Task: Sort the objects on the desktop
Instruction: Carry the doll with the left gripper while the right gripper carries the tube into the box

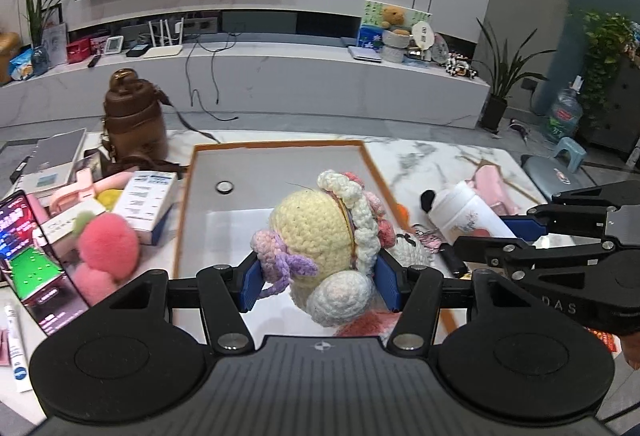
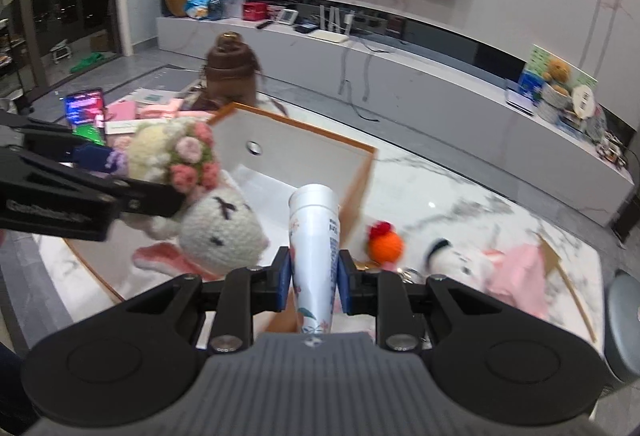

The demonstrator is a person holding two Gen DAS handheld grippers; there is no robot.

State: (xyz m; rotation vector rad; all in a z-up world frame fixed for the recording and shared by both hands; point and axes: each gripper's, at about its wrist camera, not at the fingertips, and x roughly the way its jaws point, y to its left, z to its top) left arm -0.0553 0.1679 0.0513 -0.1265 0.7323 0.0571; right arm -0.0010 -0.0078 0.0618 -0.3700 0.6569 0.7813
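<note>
Marble table (image 1: pixel 420 155) — brown bottle (image 1: pixel 134 115) | box (image 1: pixel 150 205) beside tray (image 1: pixel 280 147)

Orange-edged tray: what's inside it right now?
On the tray floor, only a small round silver-rimmed object near the far left corner. The crocheted bunny doll in the left tool covers the near part, so that stays unseen.

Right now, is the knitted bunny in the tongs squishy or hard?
Probably squishy: the crochet bunny doll is yarn, bulging between the left tongs. Likely light and floppy, since its head droops. Unlikely to slip; yarn grips.
</note>
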